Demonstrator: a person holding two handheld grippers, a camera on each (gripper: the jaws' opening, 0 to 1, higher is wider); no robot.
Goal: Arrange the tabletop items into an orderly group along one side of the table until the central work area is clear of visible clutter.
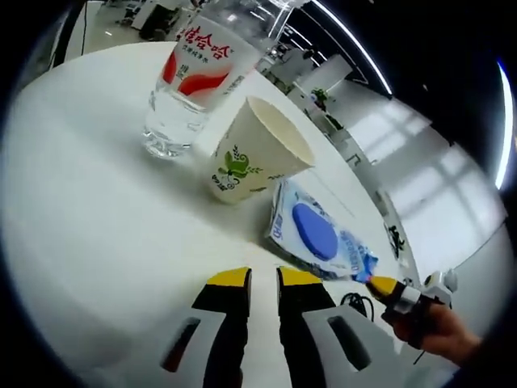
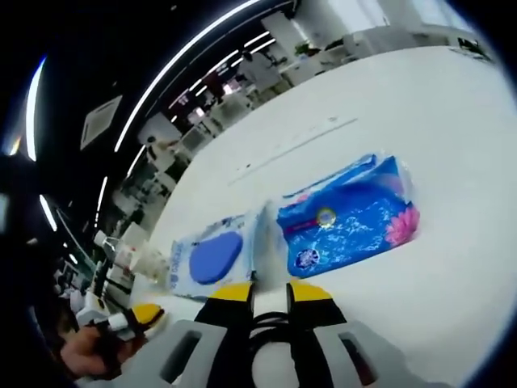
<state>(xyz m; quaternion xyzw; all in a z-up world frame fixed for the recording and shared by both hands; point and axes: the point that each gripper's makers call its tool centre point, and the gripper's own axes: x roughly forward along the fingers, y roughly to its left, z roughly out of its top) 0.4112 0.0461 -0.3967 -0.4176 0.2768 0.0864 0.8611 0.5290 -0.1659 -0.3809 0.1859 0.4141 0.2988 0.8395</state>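
Observation:
A clear water bottle (image 1: 202, 73) with a red and white label stands on the white table (image 1: 89, 210), and a paper cup (image 1: 254, 153) with a green print stands close beside it. A flat white and blue wipes pack (image 1: 315, 234) with a blue oval lid lies to the right of the cup. My left gripper (image 1: 264, 279) hovers short of the cup, jaws nearly together and empty. The right gripper's yellow tip (image 1: 383, 284) sits at the pack's near corner. In the right gripper view the wipes pack (image 2: 208, 259) lies beside a blue tissue pack (image 2: 347, 218). My right gripper (image 2: 271, 293) is just before them, jaws close together and empty.
A hand (image 1: 432, 331) holds the right gripper at the lower right. The left gripper (image 2: 145, 315) and its hand show at the lower left of the right gripper view. Office desks (image 2: 242, 77) lie beyond the far table edge. A black cable (image 1: 355, 303) lies near the pack.

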